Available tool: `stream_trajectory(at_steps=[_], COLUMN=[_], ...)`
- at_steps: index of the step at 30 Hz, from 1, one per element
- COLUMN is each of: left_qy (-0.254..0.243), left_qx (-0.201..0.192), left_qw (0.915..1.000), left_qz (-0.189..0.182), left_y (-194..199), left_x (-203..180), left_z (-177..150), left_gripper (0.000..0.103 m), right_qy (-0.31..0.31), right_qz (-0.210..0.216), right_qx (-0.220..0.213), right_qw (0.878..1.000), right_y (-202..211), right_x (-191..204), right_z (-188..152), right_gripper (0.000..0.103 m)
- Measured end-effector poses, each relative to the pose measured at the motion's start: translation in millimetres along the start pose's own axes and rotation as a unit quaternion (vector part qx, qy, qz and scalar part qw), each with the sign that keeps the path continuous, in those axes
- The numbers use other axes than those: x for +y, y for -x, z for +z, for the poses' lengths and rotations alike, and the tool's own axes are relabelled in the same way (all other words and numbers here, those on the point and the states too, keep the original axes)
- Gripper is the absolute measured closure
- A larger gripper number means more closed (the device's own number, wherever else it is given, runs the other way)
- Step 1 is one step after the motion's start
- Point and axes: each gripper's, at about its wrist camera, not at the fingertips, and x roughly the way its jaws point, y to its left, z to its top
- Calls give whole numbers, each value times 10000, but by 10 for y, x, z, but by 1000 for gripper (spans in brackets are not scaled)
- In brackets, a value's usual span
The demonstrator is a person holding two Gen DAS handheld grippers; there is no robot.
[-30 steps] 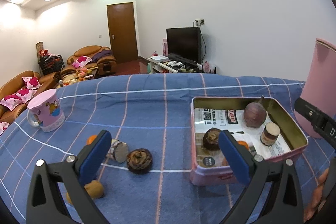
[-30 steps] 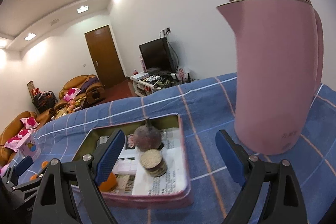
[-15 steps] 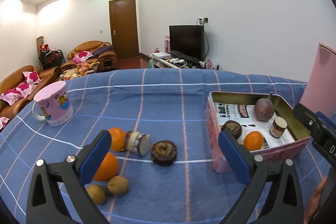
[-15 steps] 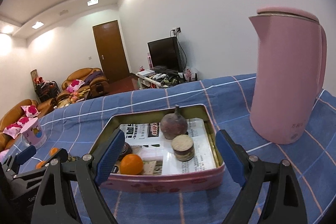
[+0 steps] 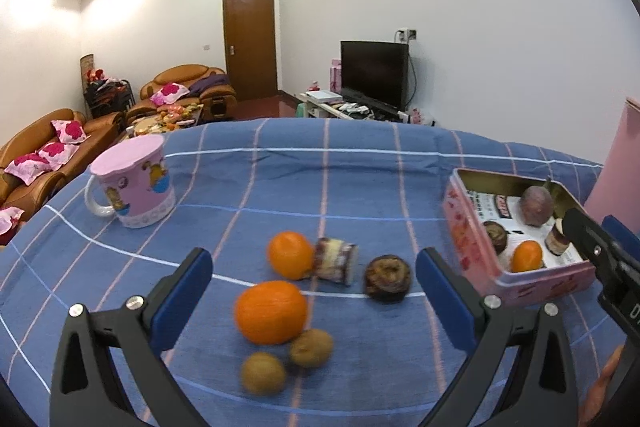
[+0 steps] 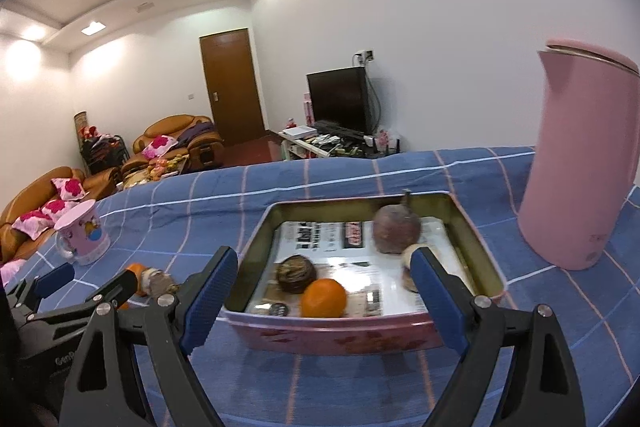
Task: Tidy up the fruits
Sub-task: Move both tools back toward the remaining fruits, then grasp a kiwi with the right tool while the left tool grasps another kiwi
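Left wrist: blue checked tablecloth (image 5: 360, 179); brown sofas (image 5: 48, 143) behind.

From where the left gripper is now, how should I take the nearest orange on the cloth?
Take the nearest orange across its widest middle, coming in from above with the left gripper, whose jaws stand open. It is round, so any axis works, but a kiwi touches its near right side; put the pads left and right, clear of it.

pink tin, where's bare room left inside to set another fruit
Inside the pink rectangular tin, the paper-lined middle is bare, bordered by the dark round fruit and orange at the near left and the purple round fruit at the far right. The far-left corner is free too. The right side is crowded.
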Motion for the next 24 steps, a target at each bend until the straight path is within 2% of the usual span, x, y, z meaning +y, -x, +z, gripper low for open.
stream_trajectory(at_steps=[8, 12, 13, 14, 16, 19, 22, 24], left_qy=[-229, -49, 56, 161, 312, 417, 303, 226], left_qx=[43, 158, 191, 220, 256, 311, 330, 342], left_qw=[9992, 9990, 9988, 9985, 9979, 9975, 9979, 9983], left_qz=[326, 406, 447, 470, 498, 475, 458, 425], left_y=[-67, -118, -134, -148, -164, -173, -169, -163], left_x=[465, 805, 914, 1014, 1148, 1277, 1300, 1292], left_z=[43, 80, 89, 96, 90, 72, 59, 53], left_gripper=[0, 0, 0, 0, 0, 0, 0, 0], right_qy=[257, 541, 620, 680, 802, 855, 1044, 1232], right_qz=[536, 924, 1054, 1193, 1398, 1753, 2026, 2027], right_qx=[123, 452, 549, 643, 879, 1248, 1501, 1733], right_qw=[9982, 9932, 9910, 9884, 9830, 9728, 9621, 9559], right_y=[-29, -97, -120, -146, -207, -308, -373, -440], right_x=[351, 609, 686, 756, 903, 1088, 1324, 1467], right_z=[-48, -90, -107, -121, -159, -224, -287, -345], right_gripper=[14, 15, 20, 32, 45, 46, 48, 66])
